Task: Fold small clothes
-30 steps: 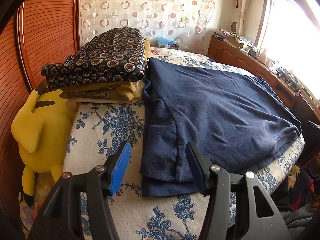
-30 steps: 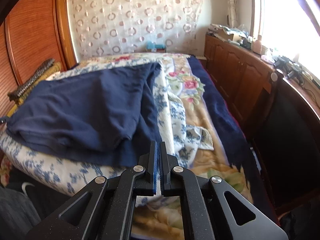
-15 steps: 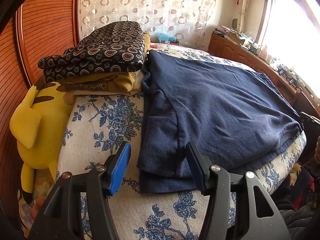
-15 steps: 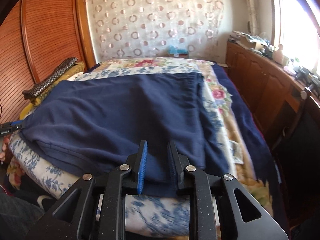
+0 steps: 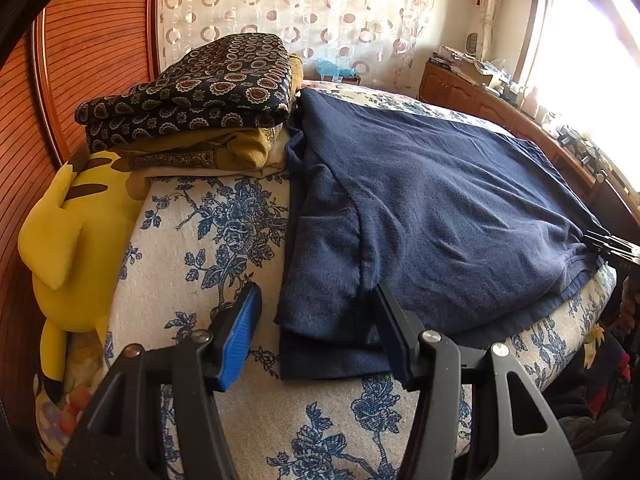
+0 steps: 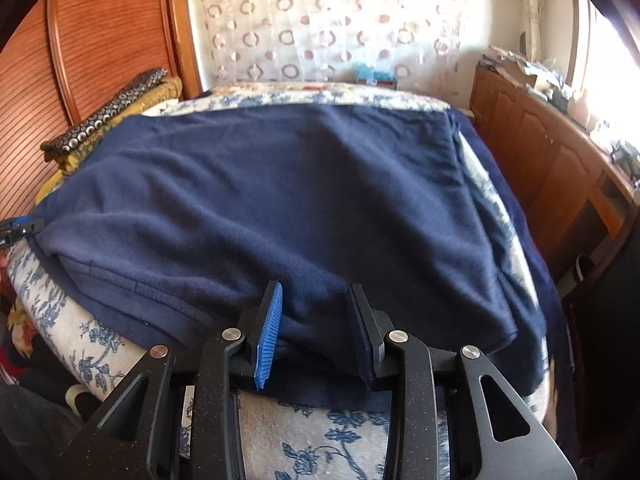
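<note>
One navy blue garment (image 5: 440, 208) lies spread flat across the bed (image 5: 208, 232), one side folded inward over the body. Fabric soft, lightly wrinkled. Its near hem overhangs the bed edge; garment type is unclear, possibly a sweatshirt.

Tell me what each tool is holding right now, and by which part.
Nothing is held. The left tool and right tool are both open, each poised at the near edge of the navy garment.

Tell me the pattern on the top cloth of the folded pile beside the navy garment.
Dark navy folded cloth with round paisley-like medallions; the left wrist view shows it best.
</note>
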The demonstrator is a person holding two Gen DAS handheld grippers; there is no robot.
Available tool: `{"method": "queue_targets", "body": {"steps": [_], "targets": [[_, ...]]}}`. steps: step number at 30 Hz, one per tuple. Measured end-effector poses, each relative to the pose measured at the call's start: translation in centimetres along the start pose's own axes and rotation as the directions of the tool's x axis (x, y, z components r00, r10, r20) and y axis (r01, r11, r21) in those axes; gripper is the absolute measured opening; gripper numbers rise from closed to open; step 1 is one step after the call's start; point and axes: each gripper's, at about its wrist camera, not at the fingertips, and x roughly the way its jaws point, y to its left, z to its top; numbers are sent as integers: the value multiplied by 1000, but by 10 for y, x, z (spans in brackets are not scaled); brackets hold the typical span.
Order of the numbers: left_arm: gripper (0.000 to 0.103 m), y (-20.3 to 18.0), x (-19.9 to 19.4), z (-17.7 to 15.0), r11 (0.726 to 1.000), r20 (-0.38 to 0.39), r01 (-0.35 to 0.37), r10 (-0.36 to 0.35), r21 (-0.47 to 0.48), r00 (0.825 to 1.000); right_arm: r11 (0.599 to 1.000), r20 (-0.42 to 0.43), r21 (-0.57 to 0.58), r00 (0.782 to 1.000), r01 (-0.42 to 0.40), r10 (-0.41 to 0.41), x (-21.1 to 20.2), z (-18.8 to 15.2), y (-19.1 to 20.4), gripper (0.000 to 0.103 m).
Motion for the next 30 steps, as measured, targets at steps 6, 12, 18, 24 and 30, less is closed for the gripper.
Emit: {"method": "queue_targets", "body": {"steps": [6,12,18,24,30], "targets": [[56,-1,0,-1,1000,5,8,-8,-11,1000,999,11,31,1000,-6,5,-1,-2,0,44],[56,-3,0,-2,1000,16,23,-23,-15,1000,998,11,55,1000,-19,19,-3,-3,3,60],[32,-8,0,-3,999,22,33,-33,14,999,998,10,-16,998,56,-56,-2,-8,16,69],[9,-14,0,-1,995,14,95,-95,26,995,999,17,6,999,40,-40,-1,-9,11,70],[7,-32,-13,17,982,81,188,-190,32,978,999,23,44,1000,-11,10,-9,-11,2,69]]}}
